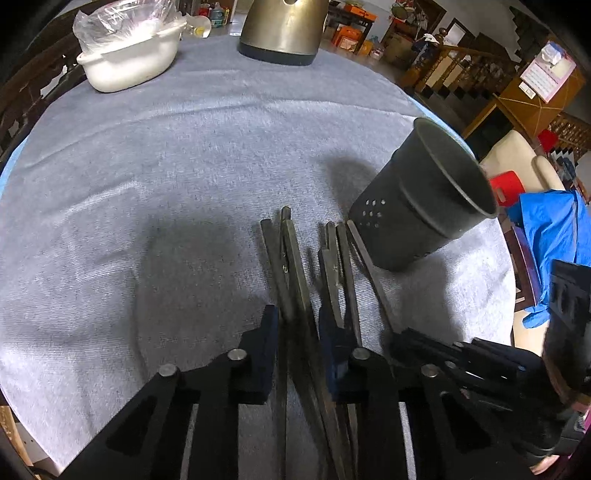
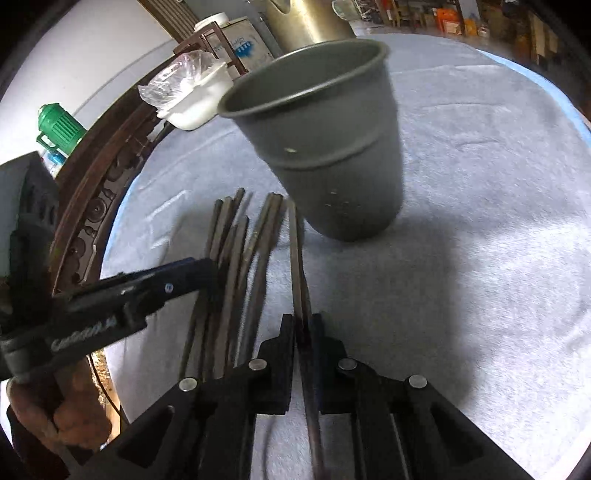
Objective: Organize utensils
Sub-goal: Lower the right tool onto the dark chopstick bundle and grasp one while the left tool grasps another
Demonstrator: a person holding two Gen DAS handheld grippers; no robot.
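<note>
Dark chopsticks lie in a loose bundle on the grey-blue cloth in the lower middle of the left wrist view, their tips pointing toward the top of the frame. The left gripper straddles two or three of them: the sticks run between its fingers with a little gap on either side, so the jaws look close together, but whether they actually pinch the sticks cannot be told. More chopsticks lie just right of its right finger, reaching toward the dark perforated holder, which stands at the right of that frame, just beyond their tips.

In the right wrist view, the right gripper at lower centre is clenched on a pair of chopsticks, its pads pressed against them. Their tips reach the base of the holder, which fills the upper middle. The remaining sticks lie fanned just left, where the left gripper enters from the left edge.

A white bowl with plastic wrap and a metal kettle sit at the top.
</note>
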